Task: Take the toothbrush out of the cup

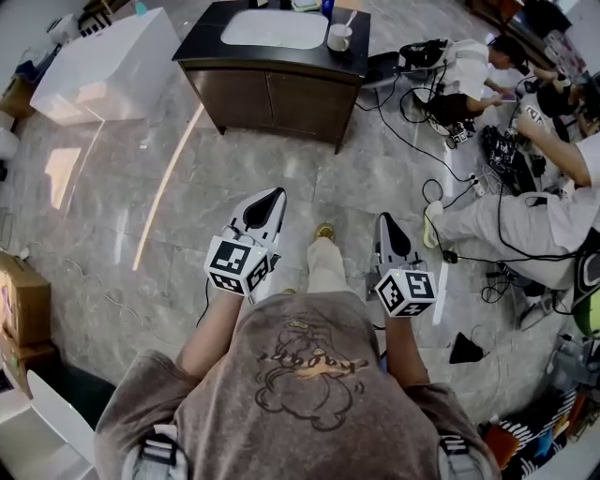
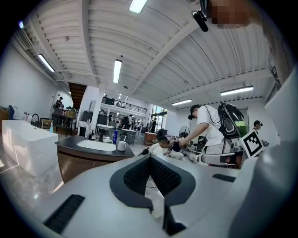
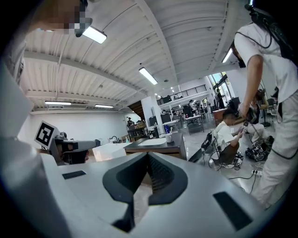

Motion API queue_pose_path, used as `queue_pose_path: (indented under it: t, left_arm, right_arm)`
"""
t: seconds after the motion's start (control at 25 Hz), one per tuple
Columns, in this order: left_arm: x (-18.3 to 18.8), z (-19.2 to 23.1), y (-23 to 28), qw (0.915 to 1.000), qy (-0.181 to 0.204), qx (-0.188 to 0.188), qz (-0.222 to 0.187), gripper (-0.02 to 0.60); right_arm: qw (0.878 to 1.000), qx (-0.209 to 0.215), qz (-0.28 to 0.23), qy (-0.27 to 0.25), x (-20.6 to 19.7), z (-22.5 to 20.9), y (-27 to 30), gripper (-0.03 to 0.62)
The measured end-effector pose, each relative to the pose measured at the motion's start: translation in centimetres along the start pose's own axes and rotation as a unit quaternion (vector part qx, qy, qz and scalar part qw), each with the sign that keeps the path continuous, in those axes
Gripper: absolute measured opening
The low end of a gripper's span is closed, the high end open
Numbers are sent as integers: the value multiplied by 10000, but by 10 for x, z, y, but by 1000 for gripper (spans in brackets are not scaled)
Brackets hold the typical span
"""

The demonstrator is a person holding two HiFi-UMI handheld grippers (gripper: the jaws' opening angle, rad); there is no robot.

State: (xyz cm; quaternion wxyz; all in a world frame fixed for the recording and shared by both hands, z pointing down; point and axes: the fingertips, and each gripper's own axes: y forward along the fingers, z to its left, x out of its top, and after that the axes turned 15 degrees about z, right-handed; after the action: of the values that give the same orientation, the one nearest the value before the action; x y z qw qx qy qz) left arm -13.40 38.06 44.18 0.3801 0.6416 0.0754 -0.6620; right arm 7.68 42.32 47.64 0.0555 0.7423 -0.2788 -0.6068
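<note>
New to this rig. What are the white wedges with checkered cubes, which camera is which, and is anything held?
A person holds two hand grippers, the left gripper and right gripper, each bearing a marker cube. The top-down picture is from a head camera; the other two cameras ride on the grippers, looking along their jaws. Both jaw pairs are closed on nothing. Ahead, a dark vanity counter carries a sink and a white cup with the toothbrush standing in it.

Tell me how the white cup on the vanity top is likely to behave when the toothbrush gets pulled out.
The cup looks small and probably light, so it may slide or tip on the smooth dark counter. The toothbrush leans on its rim, so a sideways pull could lever it over; lifting straight up seems safer.
</note>
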Motion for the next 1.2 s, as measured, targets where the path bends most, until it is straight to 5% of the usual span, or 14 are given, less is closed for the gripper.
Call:
queue_pose_path:
  t: [0.72, 1.2]
  left_arm:
    - [95, 71, 133, 9994, -111, 312, -53, 20]
    - [123, 92, 195, 9974, -204, 664, -212, 20]
  right_arm:
    - [9990, 406, 91, -144, 110, -67, 138, 3]
    - [9959, 810, 213, -350, 143, -109, 203, 3]
